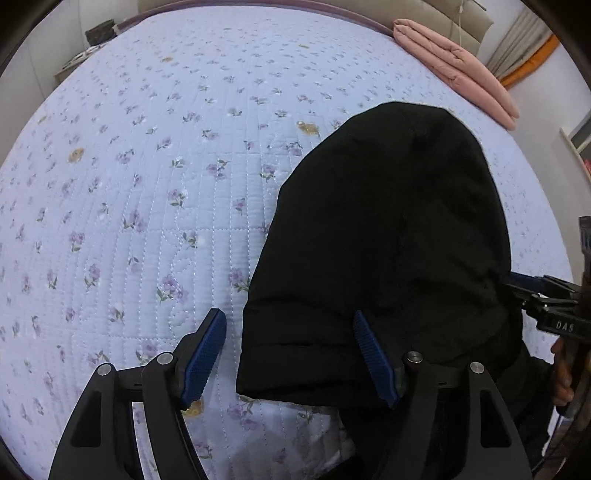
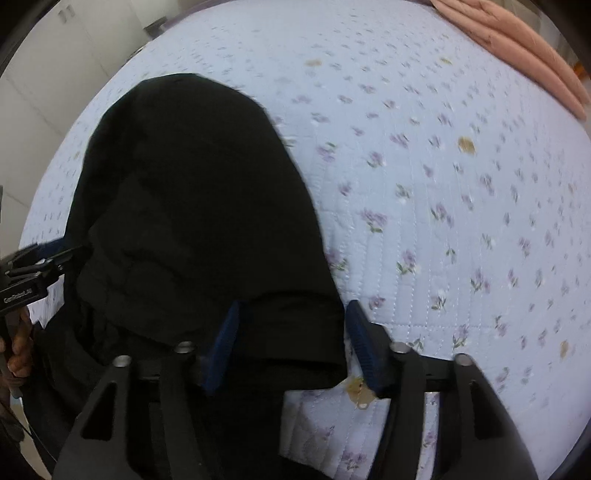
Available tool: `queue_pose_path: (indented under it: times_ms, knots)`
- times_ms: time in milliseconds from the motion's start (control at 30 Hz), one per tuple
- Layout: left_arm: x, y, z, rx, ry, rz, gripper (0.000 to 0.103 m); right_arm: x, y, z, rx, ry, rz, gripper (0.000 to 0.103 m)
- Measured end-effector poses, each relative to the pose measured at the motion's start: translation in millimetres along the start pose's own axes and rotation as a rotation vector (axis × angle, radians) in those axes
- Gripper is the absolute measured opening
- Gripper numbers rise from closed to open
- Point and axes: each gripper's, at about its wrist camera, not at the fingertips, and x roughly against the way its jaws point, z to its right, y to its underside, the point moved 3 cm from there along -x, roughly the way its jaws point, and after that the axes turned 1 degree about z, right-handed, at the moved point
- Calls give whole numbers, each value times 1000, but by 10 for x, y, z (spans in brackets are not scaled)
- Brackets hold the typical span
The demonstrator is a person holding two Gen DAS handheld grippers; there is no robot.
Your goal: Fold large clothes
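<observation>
A black garment [image 1: 388,240] lies folded into a narrow strip on the floral bedspread [image 1: 147,184], running away from me; it also shows in the right wrist view [image 2: 192,206]. My left gripper [image 1: 291,354] is open, its jaws straddling the garment's near left corner. My right gripper [image 2: 291,343] is open, its jaws straddling the near right corner. The right gripper appears at the garment's right edge in the left wrist view [image 1: 546,306]; the left gripper appears at the left edge in the right wrist view [image 2: 33,273].
A folded pink blanket [image 1: 458,66] lies at the bed's far right corner, also in the right wrist view [image 2: 524,48]. A dark box [image 1: 99,31] sits beyond the far left corner. White cupboards [image 2: 66,48] stand left of the bed.
</observation>
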Motion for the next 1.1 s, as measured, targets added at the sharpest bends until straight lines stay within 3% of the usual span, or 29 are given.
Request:
queue_pose_path:
  times_ms: [200, 367, 433, 567, 700, 767, 800, 833, 900, 1100]
  knots:
    - [365, -208, 4, -35, 55, 67, 74, 163, -104, 174, -43, -105, 2, 67]
    - [142, -346, -7, -39, 67, 14, 74, 32, -163, 281, -66, -143, -34, 67]
    - [-7, -336, -34, -15, 108, -25, 74, -30, -188, 303, -78, -175, -39, 66]
    - [-120, -376, -24, 16, 156, -21, 74, -108, -261, 297, -75, -243, -32, 64]
    - [-179, -403, 84, 8, 142, -18, 74, -199, -318, 247, -74, -273, -31, 63]
    - [-250, -475, 172, -2, 130, -6, 63, -205, -336, 204, -61, -277, -20, 56]
    - [-252, -489, 199, -9, 128, 0, 47, -197, -338, 194, -57, -287, -16, 44]
    - [-229, -495, 223, -16, 124, 14, 31, -174, -327, 169, -50, -288, -6, 41]
    - [-126, -549, 281, -36, 105, 52, 18, -49, -265, 81, -17, -262, 27, 26]
    - [534, -361, 504, -101, 80, 187, 14, 552, -74, -74, 43, -191, 142, 20]
